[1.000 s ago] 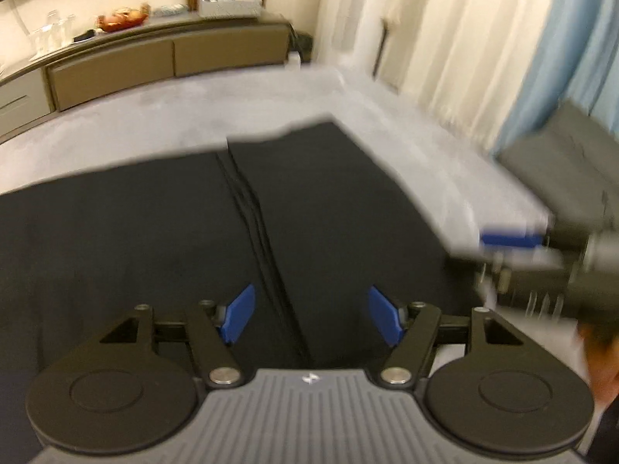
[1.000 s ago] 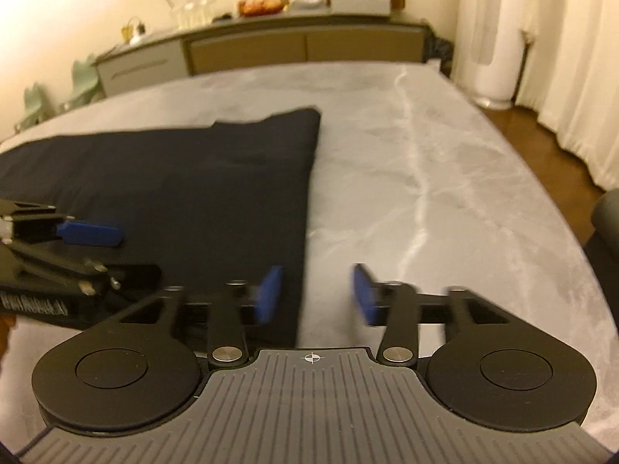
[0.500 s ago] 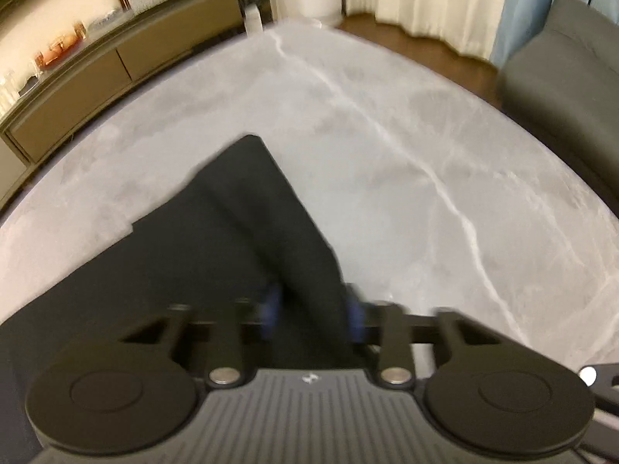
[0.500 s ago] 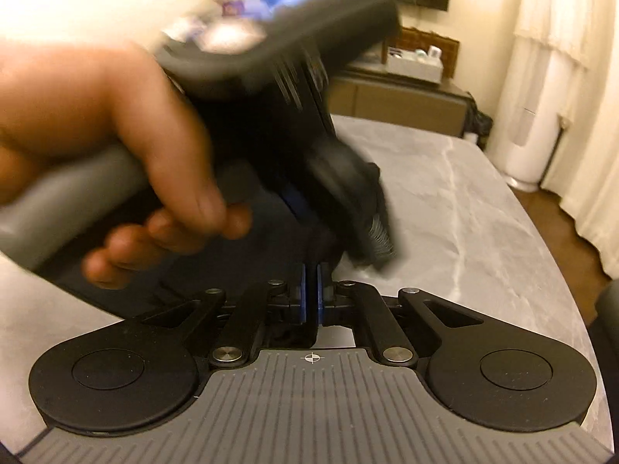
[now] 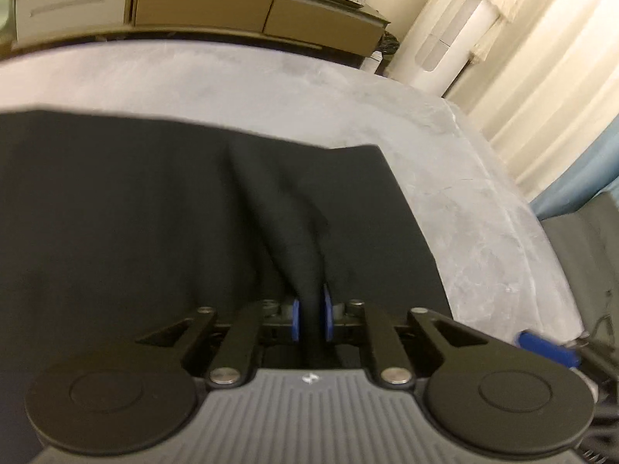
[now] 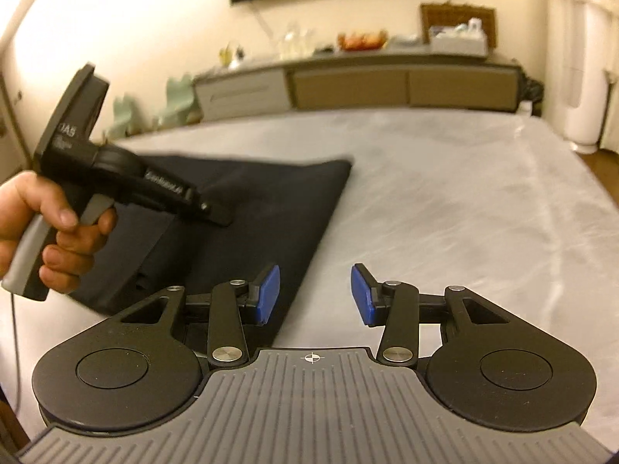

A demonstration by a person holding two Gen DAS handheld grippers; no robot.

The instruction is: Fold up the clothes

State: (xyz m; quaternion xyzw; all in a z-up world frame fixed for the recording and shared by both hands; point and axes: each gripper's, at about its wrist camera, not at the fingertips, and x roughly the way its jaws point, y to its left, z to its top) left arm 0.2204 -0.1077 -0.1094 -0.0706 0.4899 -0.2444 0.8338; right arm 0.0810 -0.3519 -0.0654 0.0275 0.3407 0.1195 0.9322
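Note:
A black garment (image 5: 135, 201) lies spread on the grey marbled table (image 5: 445, 162). My left gripper (image 5: 309, 319) is shut on a pinched ridge of the black garment, which rises from the flat cloth into the blue pads (image 5: 296, 319). In the right wrist view the garment (image 6: 271, 208) lies left of centre, and the left gripper (image 6: 216, 214) is held over it by a hand. My right gripper (image 6: 315, 295) is open and empty, just above the table at the garment's near right edge.
A long low sideboard (image 6: 367, 85) with bowls and a box stands along the far wall. Cream curtains (image 5: 541, 77) and a white tower appliance (image 5: 437, 58) are at the right. A grey sofa (image 5: 592, 247) sits beyond the table's right edge.
My left gripper went from open to shut on the garment and drew up a ridge of cloth. My right gripper shut half a second ago, has opened again and sits apart from the left.

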